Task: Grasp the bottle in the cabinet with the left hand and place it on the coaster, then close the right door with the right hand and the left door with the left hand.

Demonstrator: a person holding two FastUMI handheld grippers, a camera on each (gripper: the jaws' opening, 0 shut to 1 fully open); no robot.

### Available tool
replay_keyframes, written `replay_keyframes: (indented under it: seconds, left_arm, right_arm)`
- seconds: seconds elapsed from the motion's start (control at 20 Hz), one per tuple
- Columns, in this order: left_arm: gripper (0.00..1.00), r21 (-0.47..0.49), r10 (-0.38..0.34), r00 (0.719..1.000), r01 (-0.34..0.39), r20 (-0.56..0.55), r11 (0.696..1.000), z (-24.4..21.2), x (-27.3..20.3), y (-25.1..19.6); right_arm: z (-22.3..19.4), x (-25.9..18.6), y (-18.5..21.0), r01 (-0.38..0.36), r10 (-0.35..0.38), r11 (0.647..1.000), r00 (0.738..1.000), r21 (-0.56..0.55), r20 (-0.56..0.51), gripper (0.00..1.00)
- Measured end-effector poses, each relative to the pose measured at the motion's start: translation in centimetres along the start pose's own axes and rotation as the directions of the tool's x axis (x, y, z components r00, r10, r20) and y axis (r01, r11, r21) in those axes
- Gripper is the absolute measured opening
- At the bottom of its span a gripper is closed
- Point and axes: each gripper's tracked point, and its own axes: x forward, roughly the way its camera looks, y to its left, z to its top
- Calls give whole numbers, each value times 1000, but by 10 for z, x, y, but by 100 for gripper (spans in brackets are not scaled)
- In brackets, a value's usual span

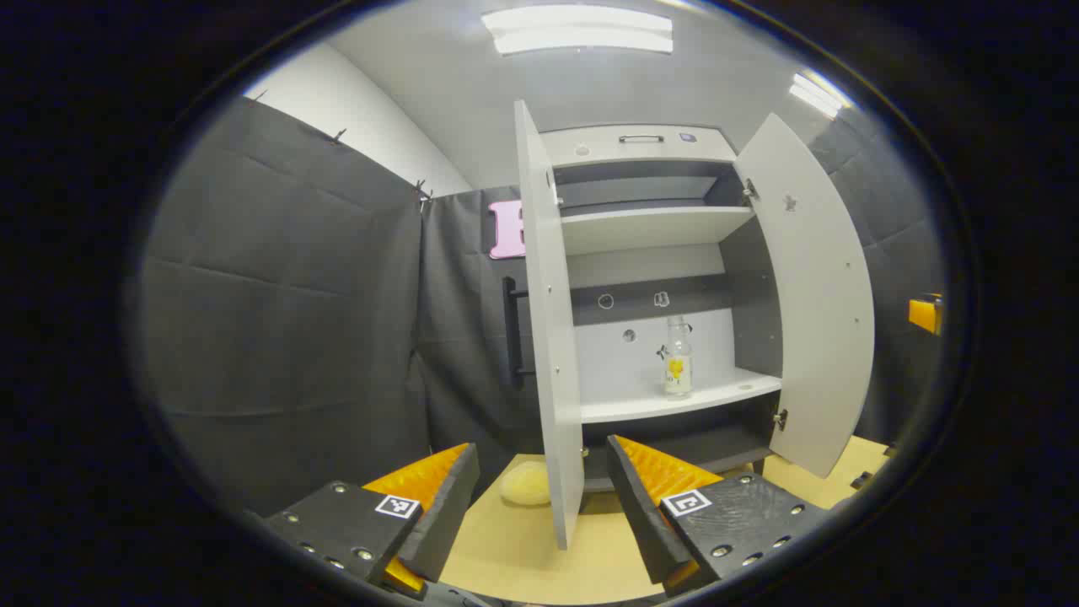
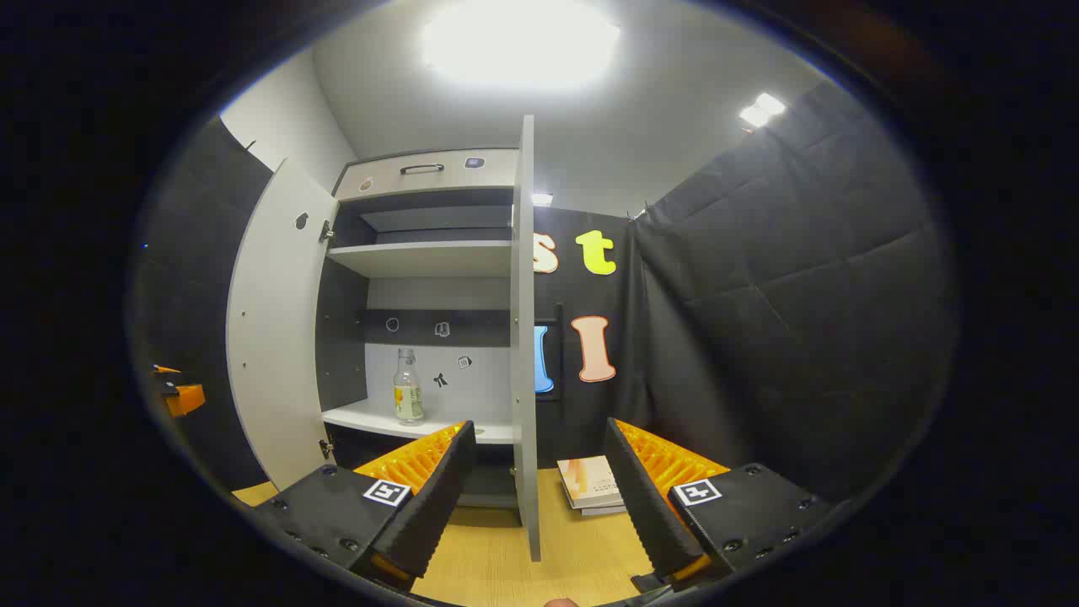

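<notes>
A clear bottle (image 1: 677, 358) with a pale label stands upright on the cabinet's lower white shelf (image 1: 674, 403); the right gripper view has the bottle (image 2: 408, 388) too. Both cabinet doors stand wide open: the left door (image 1: 548, 337) edge-on to me, the right door (image 1: 818, 295) swung outward. A pale round coaster (image 1: 524, 485) lies on the wooden table beside the left door's foot. My left gripper (image 1: 541, 455) is open and holds nothing, well short of the cabinet. My right gripper (image 2: 539, 432) is also open, facing the right door's edge (image 2: 524, 337).
A small stack of books (image 2: 594, 485) lies on the table (image 2: 472, 565) right of the cabinet. The upper shelf (image 1: 649, 226) is bare. Black cloth walls close in on both sides. The other gripper shows at each view's edge (image 1: 925, 314) (image 2: 181, 392).
</notes>
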Motion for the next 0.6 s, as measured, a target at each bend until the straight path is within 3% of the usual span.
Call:
replay_keyframes:
  seconds: [0.6]
  left_arm:
    - [89, 18, 19, 1000, -19, 4, 1000, 2, -3, 4]
  right_arm:
    - [-9, 5, 6, -38, 37, 999, 998, -5, -51, 97]
